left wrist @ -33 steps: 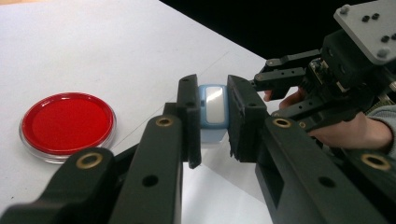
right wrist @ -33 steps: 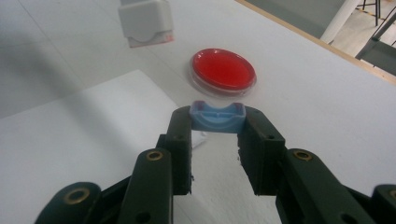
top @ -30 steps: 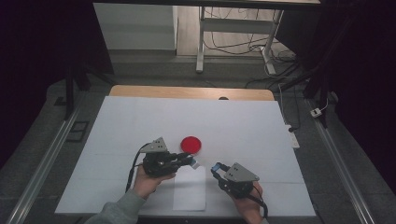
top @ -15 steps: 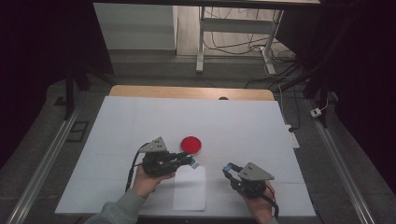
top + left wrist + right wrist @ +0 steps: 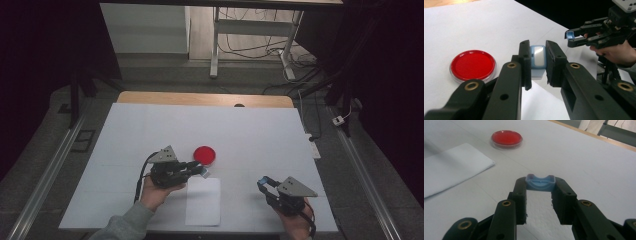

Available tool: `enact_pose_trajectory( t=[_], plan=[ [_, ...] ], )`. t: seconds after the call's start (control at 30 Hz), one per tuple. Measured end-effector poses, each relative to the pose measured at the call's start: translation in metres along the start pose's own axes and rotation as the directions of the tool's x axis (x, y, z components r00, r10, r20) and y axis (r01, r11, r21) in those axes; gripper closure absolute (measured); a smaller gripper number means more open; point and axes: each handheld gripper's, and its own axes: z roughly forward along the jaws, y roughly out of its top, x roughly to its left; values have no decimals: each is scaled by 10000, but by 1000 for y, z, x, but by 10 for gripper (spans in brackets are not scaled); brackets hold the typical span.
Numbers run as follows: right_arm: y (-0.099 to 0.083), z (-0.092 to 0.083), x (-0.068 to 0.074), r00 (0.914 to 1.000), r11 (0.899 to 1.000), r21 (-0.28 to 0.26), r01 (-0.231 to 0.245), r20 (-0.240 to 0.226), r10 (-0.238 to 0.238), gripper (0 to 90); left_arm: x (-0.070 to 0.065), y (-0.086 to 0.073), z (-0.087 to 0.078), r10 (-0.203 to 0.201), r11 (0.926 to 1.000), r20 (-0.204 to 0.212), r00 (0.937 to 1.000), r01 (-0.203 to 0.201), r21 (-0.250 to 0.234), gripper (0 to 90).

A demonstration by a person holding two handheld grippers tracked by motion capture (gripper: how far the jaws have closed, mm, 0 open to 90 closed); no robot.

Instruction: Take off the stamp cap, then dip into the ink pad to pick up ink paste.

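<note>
Left gripper [image 5: 537,62] is clamped on a small blue case [image 5: 537,58] near the table's [image 5: 150,125] front edge, just beside the red dish [image 5: 204,155] and above the white sheet [image 5: 203,201] — probably holding it steady. Right gripper [image 5: 540,185] pinches the blue cap [image 5: 540,182] toward the front-right corner — looks pulled apart.

table [image 5: 150,125]: white top | floor: cables [image 5: 250,47], perhaps a plug [image 5: 339,120]

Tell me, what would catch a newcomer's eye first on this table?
The red dish near the middle of the white table, bright against everything else. Next, the left tool clamps a small blue piece beside that dish, and the right tool grips a blue cap at the near right.
</note>
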Motion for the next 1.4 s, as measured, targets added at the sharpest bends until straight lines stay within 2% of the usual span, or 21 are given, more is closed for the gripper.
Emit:
enact_pose_trajectory(
  t=[0.27,0.43,0.73,1.07,1.3,1.4],
  plan=[
    [-6,-9,-9,9995,9997,6,-259,174,258,649,1,0,0,89,9999,-117,9999,-88,62,761],
    [-4,-8,-7,9999,9999,3,-105,93,105,650,3,1,-2,136,9999,-216,9997,-136,19,760],
    [-3,-9,-9,9998,9998,-131,-159,128,160,650,6,7,-5,276,9996,-480,9985,-279,-69,761],
    [-2,-8,-9,9999,9999,-83,-125,96,126,649,14,12,-3,381,9993,-604,9974,-378,66,760],
    [-2,-9,-10,9997,9998,-105,-153,206,155,649,18,22,1,647,9977,-802,9947,-629,253,760],
    [-2,-11,-11,9993,9997,-155,-213,297,218,649,23,28,2,603,9980,-753,9953,-587,240,760]
  ],
)
